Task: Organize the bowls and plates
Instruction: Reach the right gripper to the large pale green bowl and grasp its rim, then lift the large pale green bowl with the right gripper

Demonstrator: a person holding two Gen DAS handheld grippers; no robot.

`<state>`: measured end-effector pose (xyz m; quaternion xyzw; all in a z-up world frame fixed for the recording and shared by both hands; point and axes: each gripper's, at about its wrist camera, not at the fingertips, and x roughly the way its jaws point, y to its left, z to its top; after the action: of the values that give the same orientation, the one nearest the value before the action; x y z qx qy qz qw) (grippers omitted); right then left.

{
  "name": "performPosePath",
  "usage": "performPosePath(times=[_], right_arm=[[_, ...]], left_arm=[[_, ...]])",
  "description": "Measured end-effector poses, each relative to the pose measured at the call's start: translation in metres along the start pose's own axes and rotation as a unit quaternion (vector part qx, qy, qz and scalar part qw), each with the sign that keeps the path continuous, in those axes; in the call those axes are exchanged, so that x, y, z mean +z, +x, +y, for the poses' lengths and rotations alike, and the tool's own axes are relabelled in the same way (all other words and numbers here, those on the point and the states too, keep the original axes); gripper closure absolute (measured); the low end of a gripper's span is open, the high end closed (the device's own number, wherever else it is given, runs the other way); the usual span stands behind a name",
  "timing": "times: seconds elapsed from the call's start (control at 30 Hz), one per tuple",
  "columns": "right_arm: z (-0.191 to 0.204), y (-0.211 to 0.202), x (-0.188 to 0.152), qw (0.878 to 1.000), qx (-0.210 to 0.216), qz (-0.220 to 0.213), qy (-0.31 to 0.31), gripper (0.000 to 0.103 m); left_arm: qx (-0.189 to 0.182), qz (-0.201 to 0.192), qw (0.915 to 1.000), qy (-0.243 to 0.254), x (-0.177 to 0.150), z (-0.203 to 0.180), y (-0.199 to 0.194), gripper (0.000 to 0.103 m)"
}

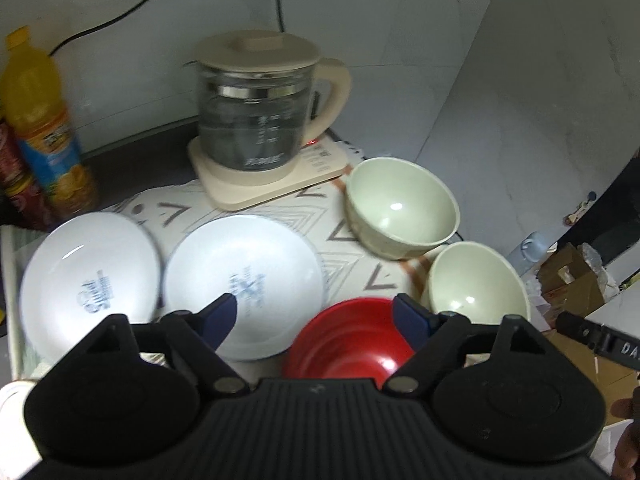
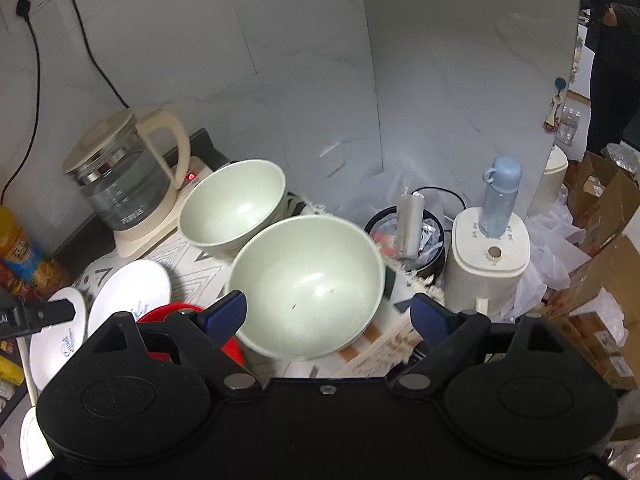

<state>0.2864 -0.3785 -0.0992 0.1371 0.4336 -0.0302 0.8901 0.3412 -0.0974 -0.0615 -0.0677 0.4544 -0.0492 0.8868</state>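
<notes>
Blue-padded fingers of the left tool [image 1: 314, 316] stand wide apart with nothing held; below them sit a red bowl [image 1: 348, 340] and, just left of it, a white plate [image 1: 244, 280] with blue print. A second white plate [image 1: 90, 276] lies further left of the red bowl, its edge close to or touching the first. Right of the red bowl stands a pale green bowl [image 1: 476, 284], and behind that one a second green bowl [image 1: 402, 208], near the glass kettle [image 1: 256, 120]. All rest on a patterned cloth [image 1: 348, 256] over the surface.

From the other wrist, the right tool [image 2: 328, 316] also hangs wide open and empty above the nearer green bowl [image 2: 308, 284], the red bowl [image 2: 172, 312] to its left.

These look rigid, glossy and probably breakable, so slippery under the pads. Bowls seem best taken by pinching the rim wall, one finger inside; the shallow plates by an edge, though they lie flat on soft cloth, which may make getting under them awkward
</notes>
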Motion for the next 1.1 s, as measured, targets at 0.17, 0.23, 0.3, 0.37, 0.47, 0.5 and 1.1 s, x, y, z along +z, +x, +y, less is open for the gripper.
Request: performPosePath(times=[0.17, 0.23, 0.3, 0.37, 0.47, 0.5, 1.1], right_arm=[[-0.022, 0.019, 0.011, 1.000, 0.006, 0.015, 0.006, 0.026], [-0.030, 0.028, 0.014, 1.000, 0.012, 0.026, 0.014, 0.030], [-0.038, 0.035, 0.015, 0.999, 0.021, 0.037, 0.027, 0.032], [-0.043, 0.041, 0.017, 0.998, 0.030, 0.043, 0.034, 0.034], [-0.048, 0.050, 0.020, 0.997, 0.039, 0.051, 0.037, 0.038], [-0.049, 0.053, 0.021, 0.997, 0.042, 0.055, 0.037, 0.041], [-0.064, 0.111, 0.016, 0.989, 0.054, 0.124, 0.053, 0.059]], left_arm=[[-0.019, 0.000, 0.9998, -0.004, 0.013, -0.025, 0.016, 0.027], [-0.024, 0.010, 0.9996, -0.007, 0.018, -0.034, 0.027, 0.032], [-0.030, 0.019, 0.9993, -0.014, 0.022, -0.042, 0.037, 0.035], [-0.032, 0.023, 0.9991, -0.012, 0.026, -0.050, 0.044, 0.039], [-0.037, 0.031, 0.9989, -0.004, 0.029, -0.062, 0.057, 0.042], [-0.039, 0.036, 0.9986, -0.003, 0.030, -0.066, 0.063, 0.043], [-0.072, 0.119, 0.9902, 0.016, 0.026, -0.106, 0.142, 0.060]])
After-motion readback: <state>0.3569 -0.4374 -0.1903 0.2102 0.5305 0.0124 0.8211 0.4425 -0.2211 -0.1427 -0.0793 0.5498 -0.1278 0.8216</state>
